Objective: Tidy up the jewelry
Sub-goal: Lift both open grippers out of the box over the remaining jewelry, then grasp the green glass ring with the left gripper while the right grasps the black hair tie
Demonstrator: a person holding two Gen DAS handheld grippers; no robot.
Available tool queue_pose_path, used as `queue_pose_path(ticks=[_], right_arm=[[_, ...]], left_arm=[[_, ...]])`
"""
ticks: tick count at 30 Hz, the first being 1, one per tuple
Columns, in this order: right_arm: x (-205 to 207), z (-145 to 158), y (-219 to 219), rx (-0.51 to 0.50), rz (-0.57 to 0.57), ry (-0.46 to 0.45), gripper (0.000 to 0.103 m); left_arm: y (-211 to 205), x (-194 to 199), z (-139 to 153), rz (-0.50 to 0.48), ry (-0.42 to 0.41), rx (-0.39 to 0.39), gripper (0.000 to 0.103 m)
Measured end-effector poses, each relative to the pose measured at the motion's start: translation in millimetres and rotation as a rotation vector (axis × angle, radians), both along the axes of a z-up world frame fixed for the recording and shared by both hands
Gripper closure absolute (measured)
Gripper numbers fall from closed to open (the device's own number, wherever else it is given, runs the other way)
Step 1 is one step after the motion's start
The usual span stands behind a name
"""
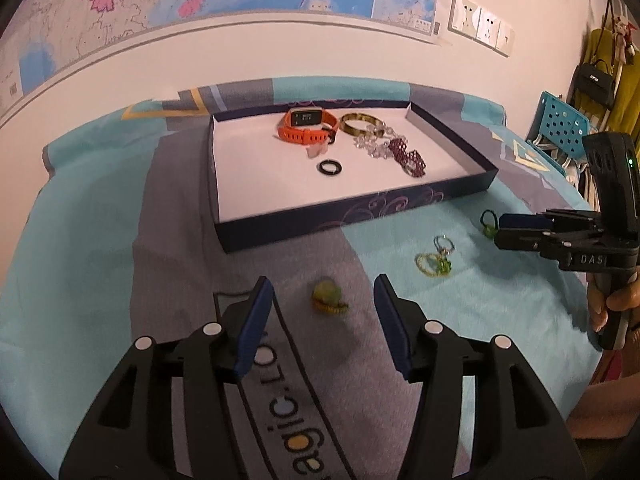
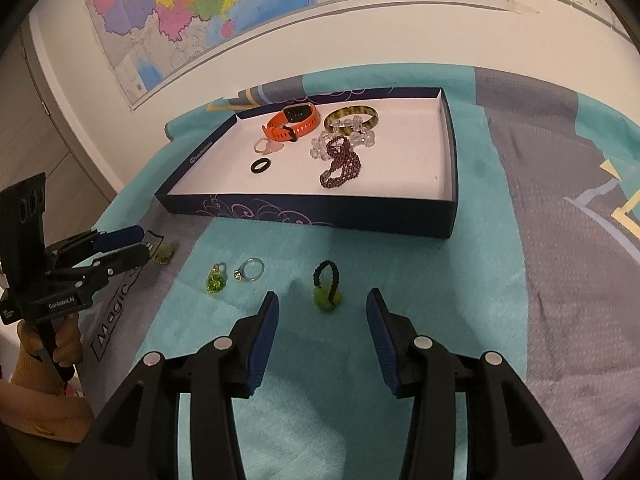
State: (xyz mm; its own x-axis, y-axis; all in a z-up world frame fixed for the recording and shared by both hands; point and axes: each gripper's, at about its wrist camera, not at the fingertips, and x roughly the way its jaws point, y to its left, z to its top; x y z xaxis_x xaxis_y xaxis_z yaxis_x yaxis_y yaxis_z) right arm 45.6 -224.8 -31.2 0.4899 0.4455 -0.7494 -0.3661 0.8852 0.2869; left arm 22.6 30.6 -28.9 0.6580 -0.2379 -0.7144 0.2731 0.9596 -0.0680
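A navy box [image 1: 360, 208] [image 2: 304, 212] with a white floor holds an orange watch [image 1: 306, 124], a bangle, bead bracelets and a black ring [image 1: 330, 167]. My left gripper [image 1: 322, 280] [image 2: 142, 243] is open over the grey cloth. A yellow-green pendant [image 1: 328, 298] [image 2: 166, 254] lies between its tips, untouched. My right gripper [image 2: 324, 294] [image 1: 500, 230] is open too. A green bead on a black cord loop [image 2: 326, 300] [image 1: 488, 226] lies between its fingertips with a gap on each side.
A silver ring [image 2: 250, 270] [image 1: 444, 244] and a green charm [image 2: 216, 280] [image 1: 434, 264] lie on the teal cloth between the two grippers. A wall with maps stands behind the box. A blue chair [image 1: 560, 124] with bags is at the right.
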Motion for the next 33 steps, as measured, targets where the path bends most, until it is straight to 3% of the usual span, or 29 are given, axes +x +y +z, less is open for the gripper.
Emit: queue_pose_path(ticks=[21,29,33], right_arm=[[0.4,0.4,5.7,0.000,0.000,-0.014,0.059],[2.2,-0.5,9.8,-0.012,0.001,-0.018,0.060],[4.8,-1.4,10.6,-0.022,-0.004,-0.019,0.063]], left_arm=[[-14.0,13.3,-16.6,-0.017,0.072,0.016,0.069],[-10.6,14.7,-16.7,0.008,0.075,0.006,0.083],[-11.3,14.7,-16.9,0.013,0.073,0.011,0.084]])
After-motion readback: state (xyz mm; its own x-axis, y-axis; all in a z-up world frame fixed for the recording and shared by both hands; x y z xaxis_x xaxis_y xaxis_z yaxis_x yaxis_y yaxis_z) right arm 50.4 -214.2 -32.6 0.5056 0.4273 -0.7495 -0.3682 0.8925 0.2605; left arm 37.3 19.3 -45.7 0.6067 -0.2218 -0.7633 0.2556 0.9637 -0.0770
